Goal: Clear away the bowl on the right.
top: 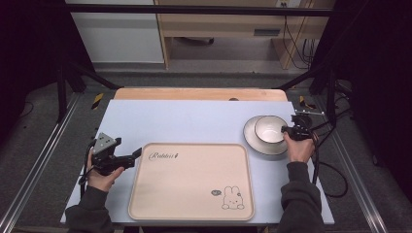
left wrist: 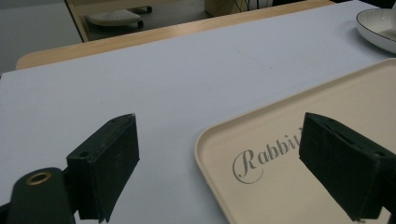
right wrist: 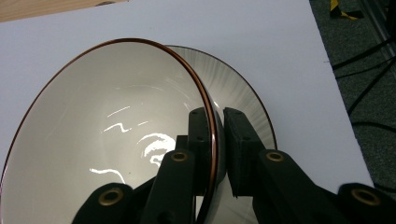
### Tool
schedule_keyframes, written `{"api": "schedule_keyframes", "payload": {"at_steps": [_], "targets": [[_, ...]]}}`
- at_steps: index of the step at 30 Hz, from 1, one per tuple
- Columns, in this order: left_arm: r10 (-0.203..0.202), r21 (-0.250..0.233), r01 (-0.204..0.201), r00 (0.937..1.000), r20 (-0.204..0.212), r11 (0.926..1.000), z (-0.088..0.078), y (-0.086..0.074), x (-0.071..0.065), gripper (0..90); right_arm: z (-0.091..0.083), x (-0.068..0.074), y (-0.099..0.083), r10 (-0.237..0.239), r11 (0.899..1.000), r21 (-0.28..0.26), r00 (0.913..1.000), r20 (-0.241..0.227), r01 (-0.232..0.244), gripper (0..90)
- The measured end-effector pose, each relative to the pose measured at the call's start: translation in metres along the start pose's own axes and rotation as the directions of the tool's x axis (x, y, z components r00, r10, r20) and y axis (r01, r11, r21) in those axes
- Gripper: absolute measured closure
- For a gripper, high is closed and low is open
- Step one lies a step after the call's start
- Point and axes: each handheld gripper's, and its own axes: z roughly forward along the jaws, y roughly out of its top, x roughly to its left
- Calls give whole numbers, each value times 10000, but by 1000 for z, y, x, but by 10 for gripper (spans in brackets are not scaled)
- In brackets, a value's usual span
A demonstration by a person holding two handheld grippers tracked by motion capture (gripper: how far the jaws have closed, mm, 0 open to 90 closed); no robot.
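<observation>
Right gripper (right wrist: 217,140) pinched on the rim of the bowl (right wrist: 107,135), one jaw inside, one outside, rim tight between them. Bowl tipped up, sitting on the plate (right wrist: 243,93). Seen from above: bowl (top: 270,129) and plate (top: 252,141) near the right edge of the desk (top: 194,121), a bit past the middle toward the far side. Right hand (top: 300,148) just beside the plate, on the near right, with the right gripper (top: 287,130) at the bowl's right rim.

Left gripper (left wrist: 219,154) wide open, nothing between the jaws. Held low over the desk by the left edge of the tray (left wrist: 289,186), one jaw above the bare desk, the other above the tray's far left corner, close to the word printed there. From above: left gripper (top: 138,154) near the left edge of the desk, left hand (top: 103,175) behind it.

Tray (top: 192,182) flat at the near edge of the desk, in the middle. Little rabbit picture (top: 232,198) in its near right corner. Plate just past the tray's far right corner, close but not touching.
</observation>
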Motion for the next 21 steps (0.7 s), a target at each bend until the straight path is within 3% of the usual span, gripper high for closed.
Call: {"api": "schedule_keyframes", "payload": {"at_steps": [6,21], "targets": [[33,-19,-33,10000,53,10000,-1,0,-1,118,-7,2,1,179,9998,-115,9997,-154,-180,815],[77,-52,-76,9999,83,10000,-2,0,-3,118,-28,4,5,67,9971,-756,9965,-833,-130,813]]}}
